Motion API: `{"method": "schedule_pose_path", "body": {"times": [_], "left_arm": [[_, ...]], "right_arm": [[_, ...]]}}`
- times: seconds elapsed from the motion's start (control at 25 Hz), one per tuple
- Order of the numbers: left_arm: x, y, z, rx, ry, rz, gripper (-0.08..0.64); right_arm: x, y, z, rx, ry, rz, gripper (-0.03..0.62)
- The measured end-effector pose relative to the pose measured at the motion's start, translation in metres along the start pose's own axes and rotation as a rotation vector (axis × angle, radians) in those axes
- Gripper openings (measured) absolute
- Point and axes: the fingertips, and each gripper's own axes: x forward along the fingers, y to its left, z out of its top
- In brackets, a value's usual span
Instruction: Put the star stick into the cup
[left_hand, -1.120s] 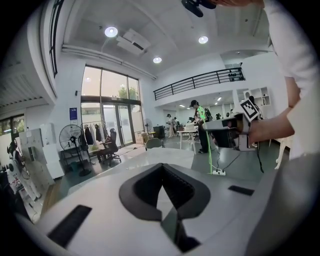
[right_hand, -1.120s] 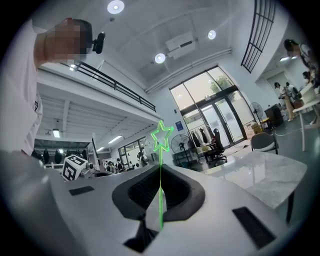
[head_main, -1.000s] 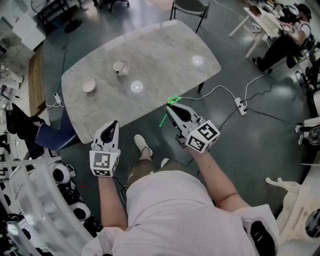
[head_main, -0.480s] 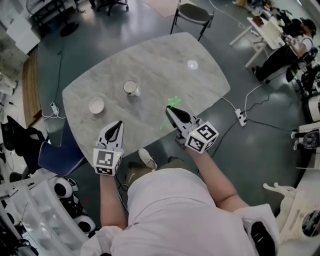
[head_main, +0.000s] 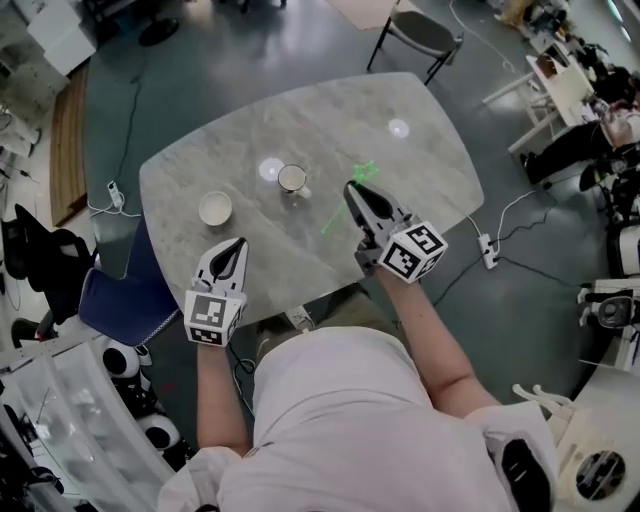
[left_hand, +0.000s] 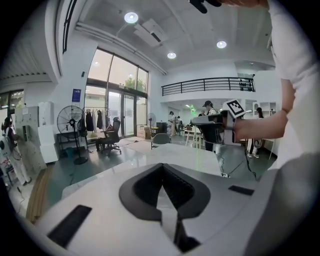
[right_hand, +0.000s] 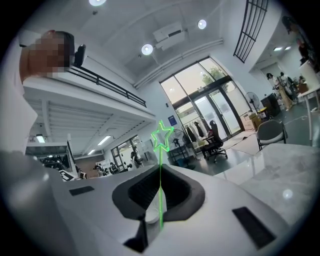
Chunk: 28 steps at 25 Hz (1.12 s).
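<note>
The grey marble-patterned oval table (head_main: 420, 170) is the one large surface here, and the step in hand is the carry across it. As I judge it, the right gripper (head_main: 352, 187) should travel left over the tabletop until the stick's free lower end hangs directly above a cup mouth. It should then bring the stick closer to vertical and lower it well inside the rim before letting go, since a thin rod released high or slanted could tip out or catch the edge. Its jaws are pressed together on the shaft of the thin bright-green stick with an outlined star on top (head_main: 334, 216). In the right gripper view the star stands up above the closed pads (right_hand: 161, 150). From the head view the stick slants over the table's near half, clear of the surface as far as I can tell. The left gripper (head_main: 238, 243) hovers at the table's near edge with its jaws closed and nothing between them, and it would do best to keep out of the path. The small pale round cup (head_main: 293, 179) near the table's middle is the closer target; a second similar pale cup (head_main: 215, 208) sits further left. By count: one table, two grippers, two cups, one star stick.
</note>
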Motion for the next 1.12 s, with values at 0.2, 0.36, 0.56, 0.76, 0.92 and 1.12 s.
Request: {"method": "schedule_pose_path", "body": {"times": [0.2, 0.36, 0.56, 0.76, 0.92, 1.12], "left_arm": [[0.004, 0.015, -0.009, -0.035, 0.041, 0.067, 0.000], [0.004, 0.029, -0.015, -0.073, 0.074, 0.133, 0.000], [-0.003, 0.045, -0.030, -0.123, 0.127, 0.239, 0.000], [-0.010, 0.044, -0.053, -0.187, 0.194, 0.322, 0.000], [-0.011, 0.029, -0.066, -0.244, 0.256, 0.391, 0.000], [-0.015, 0.019, -0.084, -0.295, 0.333, 0.438, 0.000]], "right_arm": [[0.042, -0.022, 0.011, -0.006, 0.029, 0.047, 0.014], [0.080, -0.038, 0.012, -0.002, 0.068, 0.093, 0.014], [0.125, -0.057, 0.002, -0.001, 0.119, 0.137, 0.014], [0.159, -0.081, -0.014, 0.020, 0.163, 0.168, 0.014], [0.177, -0.101, -0.034, 0.047, 0.212, 0.204, 0.014], [0.200, -0.113, -0.066, 0.059, 0.285, 0.236, 0.014]]}}
